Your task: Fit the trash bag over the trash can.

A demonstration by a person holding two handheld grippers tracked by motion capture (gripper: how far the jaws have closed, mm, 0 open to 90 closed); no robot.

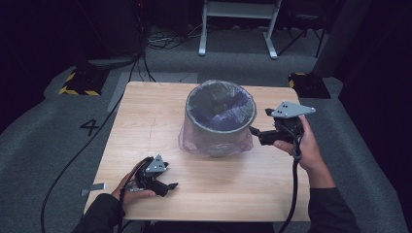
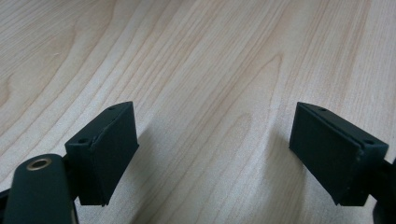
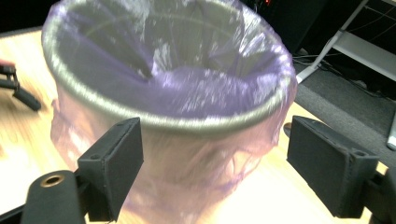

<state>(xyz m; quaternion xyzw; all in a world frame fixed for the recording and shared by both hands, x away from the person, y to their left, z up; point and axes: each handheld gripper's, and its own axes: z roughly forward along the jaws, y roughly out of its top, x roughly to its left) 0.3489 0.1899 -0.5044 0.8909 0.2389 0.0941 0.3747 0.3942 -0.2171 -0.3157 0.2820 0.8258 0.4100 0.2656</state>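
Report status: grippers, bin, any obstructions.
Left gripper open, low over bare table. Right gripper open beside the bin, not gripping. Purple bag lines rim. Nothing in the way.

Beyond my light wooden surface (image 1: 145,126): grey carpet marked "4" (image 1: 90,126), yellow-black striped blocks (image 1: 77,83), white metal frame (image 1: 239,19), loose cables (image 1: 167,41).

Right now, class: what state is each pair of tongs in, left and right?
Left tongs: open, holding nothing, over the bare table.
Right tongs: open, holding nothing, facing the bag-lined bin.
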